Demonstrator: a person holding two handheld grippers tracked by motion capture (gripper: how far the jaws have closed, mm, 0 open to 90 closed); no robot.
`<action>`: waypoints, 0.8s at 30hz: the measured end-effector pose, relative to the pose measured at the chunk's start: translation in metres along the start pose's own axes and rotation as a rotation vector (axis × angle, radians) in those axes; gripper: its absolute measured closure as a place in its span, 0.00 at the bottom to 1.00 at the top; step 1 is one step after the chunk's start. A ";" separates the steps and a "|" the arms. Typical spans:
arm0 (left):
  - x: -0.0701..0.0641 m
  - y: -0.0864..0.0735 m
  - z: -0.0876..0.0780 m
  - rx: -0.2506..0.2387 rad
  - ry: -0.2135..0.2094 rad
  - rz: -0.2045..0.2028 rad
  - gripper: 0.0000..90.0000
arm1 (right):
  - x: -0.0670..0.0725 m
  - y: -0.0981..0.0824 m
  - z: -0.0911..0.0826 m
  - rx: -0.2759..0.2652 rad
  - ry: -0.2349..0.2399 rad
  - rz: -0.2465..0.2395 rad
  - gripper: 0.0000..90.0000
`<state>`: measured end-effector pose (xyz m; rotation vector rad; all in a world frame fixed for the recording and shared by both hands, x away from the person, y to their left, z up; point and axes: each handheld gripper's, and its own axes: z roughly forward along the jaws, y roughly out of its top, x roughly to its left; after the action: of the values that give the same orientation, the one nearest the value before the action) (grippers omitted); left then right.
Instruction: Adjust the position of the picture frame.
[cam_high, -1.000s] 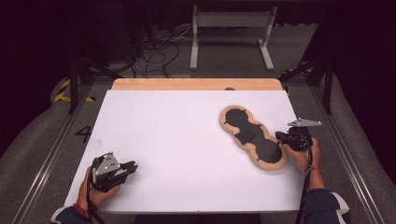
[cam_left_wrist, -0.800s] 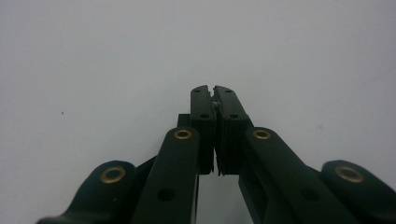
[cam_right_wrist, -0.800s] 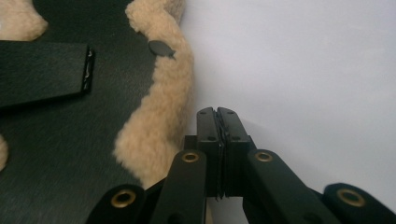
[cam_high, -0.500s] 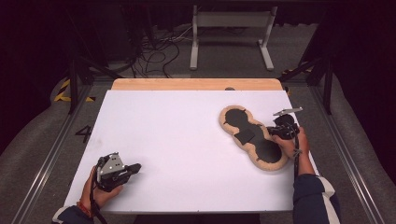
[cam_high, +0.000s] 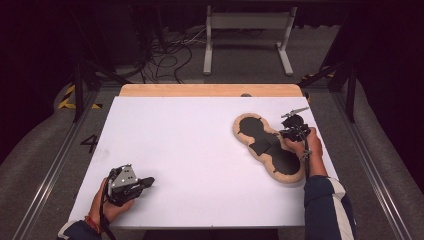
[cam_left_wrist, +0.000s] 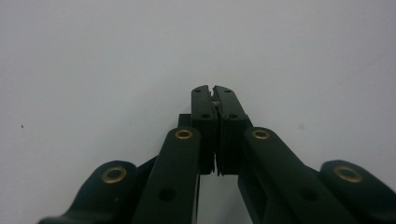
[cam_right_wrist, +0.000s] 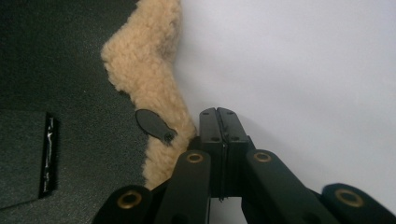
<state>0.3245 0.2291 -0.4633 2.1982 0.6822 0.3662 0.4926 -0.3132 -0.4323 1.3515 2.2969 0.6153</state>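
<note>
Fleece-edged black pad, peanut-shaped, lying flat at the right side of the white table. Right gripper at its right edge, jaws pressed together beside the tan fleece, nothing between them. Left gripper near the front left corner, jaws likewise closed and empty.

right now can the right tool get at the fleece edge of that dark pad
Probably yes: the right tool, shut, sits right beside the pad's fleece edge, with bare table around and nothing between; it must open first.
</note>
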 end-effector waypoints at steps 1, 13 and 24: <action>0.000 0.000 0.000 0.002 -0.002 0.002 0.97 | 0.003 0.002 0.001 0.002 0.003 -0.015 1.00; -0.001 0.005 0.005 0.006 -0.003 0.012 0.96 | 0.057 0.021 0.007 -0.001 0.093 -0.203 1.00; 0.000 0.012 0.010 0.011 0.002 0.014 0.95 | 0.101 0.028 0.008 -0.029 0.164 -0.307 1.00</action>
<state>0.3338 0.2166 -0.4602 2.2140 0.6722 0.3729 0.4717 -0.2104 -0.4351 0.9374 2.5465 0.6741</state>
